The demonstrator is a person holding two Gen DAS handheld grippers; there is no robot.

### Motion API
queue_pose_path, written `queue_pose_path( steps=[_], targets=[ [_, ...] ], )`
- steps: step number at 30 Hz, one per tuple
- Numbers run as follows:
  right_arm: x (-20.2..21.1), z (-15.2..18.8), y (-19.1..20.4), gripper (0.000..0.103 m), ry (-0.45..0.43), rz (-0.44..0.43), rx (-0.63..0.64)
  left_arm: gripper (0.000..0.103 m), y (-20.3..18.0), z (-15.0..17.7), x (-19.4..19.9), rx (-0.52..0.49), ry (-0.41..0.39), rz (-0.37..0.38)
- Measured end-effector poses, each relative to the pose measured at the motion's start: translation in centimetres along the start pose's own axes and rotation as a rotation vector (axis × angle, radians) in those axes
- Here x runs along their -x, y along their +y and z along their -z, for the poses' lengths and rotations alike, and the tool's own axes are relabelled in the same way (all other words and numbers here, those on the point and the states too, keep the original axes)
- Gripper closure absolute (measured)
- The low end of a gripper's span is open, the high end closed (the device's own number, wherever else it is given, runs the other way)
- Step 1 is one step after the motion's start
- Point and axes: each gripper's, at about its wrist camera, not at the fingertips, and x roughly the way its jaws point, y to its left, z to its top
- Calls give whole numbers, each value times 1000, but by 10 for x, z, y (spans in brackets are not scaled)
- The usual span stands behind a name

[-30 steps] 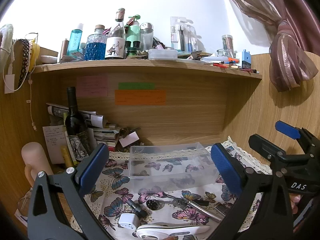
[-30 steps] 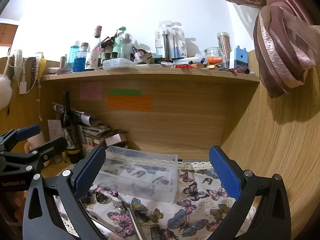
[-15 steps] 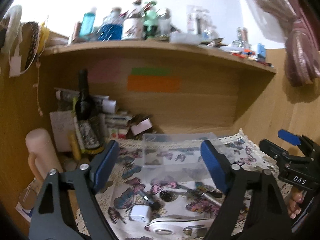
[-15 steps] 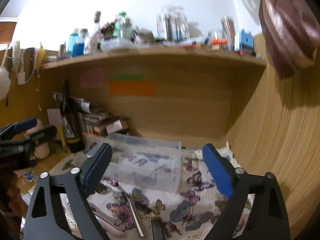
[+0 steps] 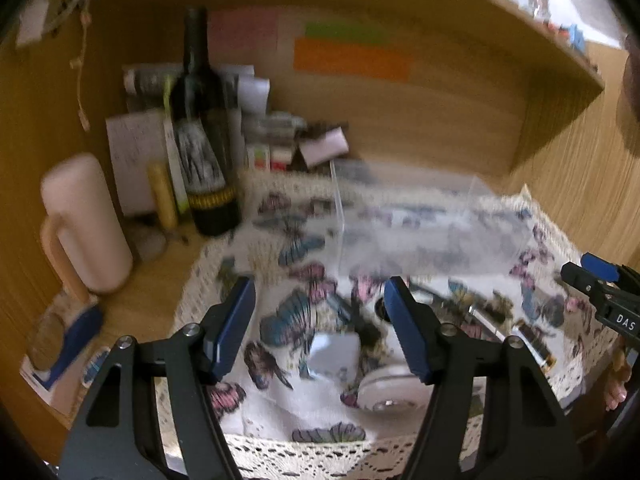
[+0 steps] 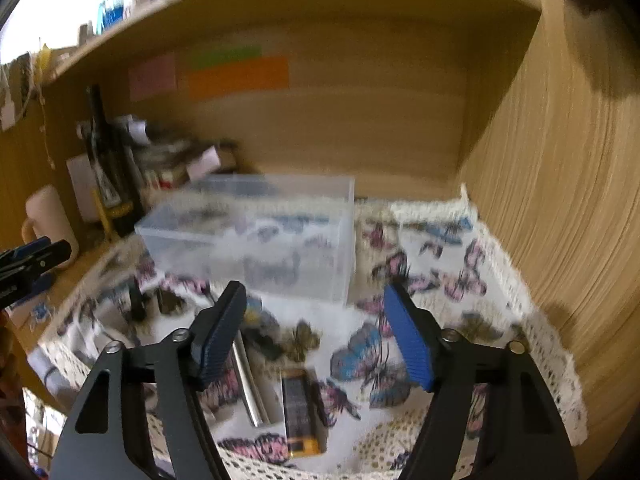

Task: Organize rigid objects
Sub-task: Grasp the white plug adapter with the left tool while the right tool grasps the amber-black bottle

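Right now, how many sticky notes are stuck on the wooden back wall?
3: a pink note on the left, a green note beside it, and an orange note just under the green one. None looks hidden.

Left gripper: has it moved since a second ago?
Yes. The left gripper has tipped down and forward: against the fixed shelf, its fingers now frame the white charger on the butterfly cloth.

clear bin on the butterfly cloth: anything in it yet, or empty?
Looks empty. The clear bin shows only the butterfly cloth pattern through its walls; the battery and metal rod lie outside it. Blur could hide something small.
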Motion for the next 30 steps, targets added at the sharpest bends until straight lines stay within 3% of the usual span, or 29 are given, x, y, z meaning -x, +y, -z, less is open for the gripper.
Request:
queue_pose_path(
  steps=[4, 8, 13, 19, 24, 26, 28, 30],
  targets=[
    [-16, 9, -1, 40, 73, -11, -10, 36, -1, 10, -19, 7, 89, 24],
    [-29, 18, 6, 48, 138, -35, 9, 37, 1, 19, -38, 39, 172, 58],
    [-48, 31, 0, 60, 242, -49, -28, 52, 0, 29, -53, 46, 248, 85],
    [-55, 43, -4, 61, 324, -58, -35, 56, 4, 34, -63, 45, 268, 95],
    [-52, 51, 3, 61, 315, -23, 6, 56, 8, 38, -69, 57, 273, 103],
    [-51, 51, 4, 69, 303, -8, 6, 65, 10, 38, -72, 66, 278, 116],
    [-51, 50, 4, 82, 295, 0, -6, 65, 10, 39, -72, 63, 274, 117],
    [-51, 49, 5, 81, 289, -7, -16, 65, 9, 39, -71, 58, 267, 116]
  ],
)
